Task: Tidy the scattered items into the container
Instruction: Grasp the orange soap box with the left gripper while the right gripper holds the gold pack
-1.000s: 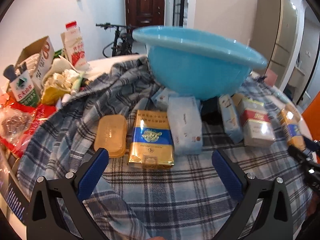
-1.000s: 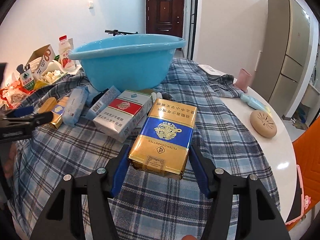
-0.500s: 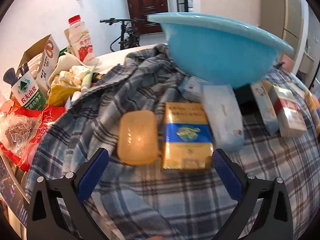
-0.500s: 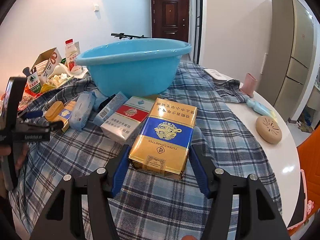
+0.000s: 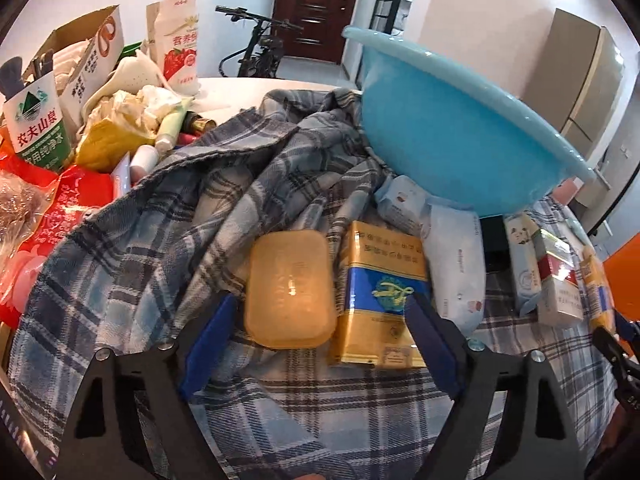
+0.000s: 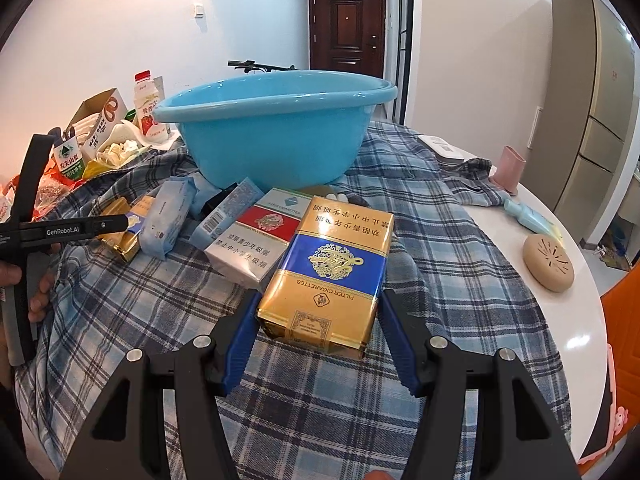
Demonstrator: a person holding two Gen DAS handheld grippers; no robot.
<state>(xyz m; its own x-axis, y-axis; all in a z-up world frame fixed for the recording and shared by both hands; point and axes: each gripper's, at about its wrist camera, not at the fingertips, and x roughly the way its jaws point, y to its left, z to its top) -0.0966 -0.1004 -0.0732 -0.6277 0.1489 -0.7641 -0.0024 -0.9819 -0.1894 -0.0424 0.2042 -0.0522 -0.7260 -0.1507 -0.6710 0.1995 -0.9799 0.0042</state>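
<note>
Amber soap box point(image 5: 289, 290) now between left gripper point(image 5: 320, 320) pads, jaws closing (no contact yet); right gripper point(image 6: 318, 334) still clamps gold cigarette carton point(image 6: 328, 270).

Left wrist view: close, angled down over plaid cloth point(image 5: 168, 240) toward blue basin point(image 5: 460, 136). Right wrist view: same downward tilt, from further right. Shared: basin point(image 6: 276, 136), cloth point(image 6: 420, 208), doorway point(image 6: 346, 28) behind.
</note>
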